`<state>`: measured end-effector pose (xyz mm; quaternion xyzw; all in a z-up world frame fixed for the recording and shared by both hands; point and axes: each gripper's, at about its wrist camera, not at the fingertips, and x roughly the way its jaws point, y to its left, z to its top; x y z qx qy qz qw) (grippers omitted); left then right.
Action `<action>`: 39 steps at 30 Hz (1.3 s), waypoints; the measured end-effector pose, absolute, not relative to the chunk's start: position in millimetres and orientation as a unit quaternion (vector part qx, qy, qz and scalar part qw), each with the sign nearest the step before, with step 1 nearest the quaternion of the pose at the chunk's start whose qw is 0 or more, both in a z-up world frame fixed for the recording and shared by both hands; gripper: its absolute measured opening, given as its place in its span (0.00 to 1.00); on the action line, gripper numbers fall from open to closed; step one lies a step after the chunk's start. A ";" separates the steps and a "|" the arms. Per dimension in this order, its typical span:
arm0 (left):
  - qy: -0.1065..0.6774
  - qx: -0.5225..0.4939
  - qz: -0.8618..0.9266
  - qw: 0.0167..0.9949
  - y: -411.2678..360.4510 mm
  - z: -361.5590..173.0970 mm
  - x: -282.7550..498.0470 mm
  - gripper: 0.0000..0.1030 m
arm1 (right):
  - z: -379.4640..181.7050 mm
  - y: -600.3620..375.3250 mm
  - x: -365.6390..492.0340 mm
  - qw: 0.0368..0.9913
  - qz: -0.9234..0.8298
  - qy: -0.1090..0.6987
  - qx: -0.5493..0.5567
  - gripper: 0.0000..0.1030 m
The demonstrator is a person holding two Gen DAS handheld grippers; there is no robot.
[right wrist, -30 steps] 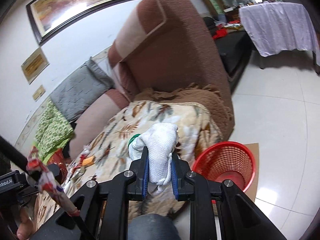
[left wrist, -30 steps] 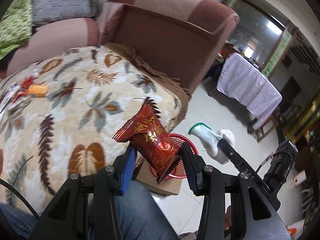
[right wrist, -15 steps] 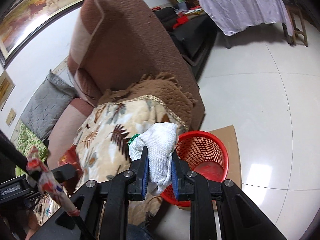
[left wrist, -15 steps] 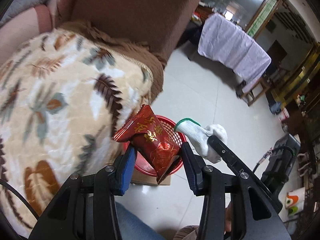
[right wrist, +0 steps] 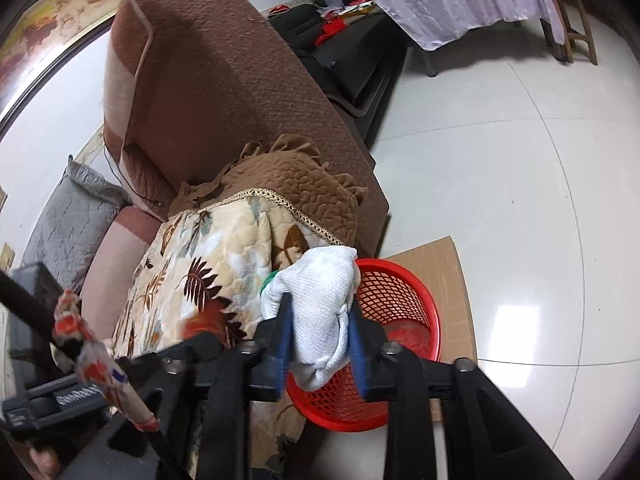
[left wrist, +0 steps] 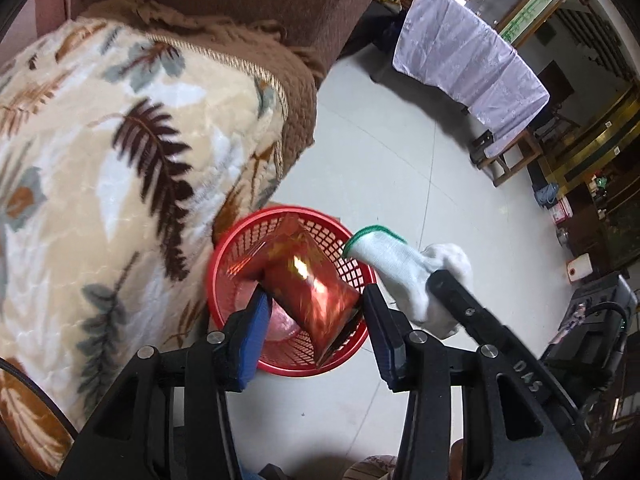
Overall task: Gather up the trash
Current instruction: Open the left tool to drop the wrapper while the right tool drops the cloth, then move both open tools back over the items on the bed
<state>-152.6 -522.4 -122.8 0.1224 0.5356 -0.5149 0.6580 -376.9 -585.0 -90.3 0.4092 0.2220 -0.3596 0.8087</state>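
A shiny red snack packet (left wrist: 308, 280), blurred and tilted, sits between the blue pads of my left gripper (left wrist: 316, 308), which is shut on it directly above the red mesh basket (left wrist: 224, 256). My right gripper (right wrist: 320, 316) is shut on a white knit glove (right wrist: 320, 300) with a green cuff. It hangs over the near rim of the same basket (right wrist: 424, 304). In the left wrist view the glove (left wrist: 392, 252) juts in from the right, just beyond the basket's rim.
The basket stands on a flat piece of cardboard (right wrist: 444, 264) on pale floor tiles, tight against the leaf-print blanket (left wrist: 120, 140) on the brown sofa (right wrist: 224, 80). A table under a lavender cloth (left wrist: 472, 52) stands farther off. A red-and-white wrapper (right wrist: 92, 360) clings to a black cable.
Both grippers have swung off the blanket and down over the red basket, each with its load. The red packet has tipped over between the left fingers and now looks blurred.
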 end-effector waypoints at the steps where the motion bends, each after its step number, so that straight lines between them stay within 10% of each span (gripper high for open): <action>1: 0.543 0.121 -0.515 0.652 -523.8 -127.0 -150.5 0.46 | -90.9 -586.3 -378.4 0.807 -0.360 0.220 0.414 0.45; 22: 0.419 0.030 -0.454 0.786 -328.7 -8.8 -137.0 0.62 | 3.2 -488.0 -342.1 0.904 -0.228 0.167 0.321 0.71; 39: 0.336 -0.044 -0.326 0.882 -138.1 37.8 -146.4 0.63 | 39.3 -342.6 -243.5 0.947 -0.040 0.224 0.228 0.73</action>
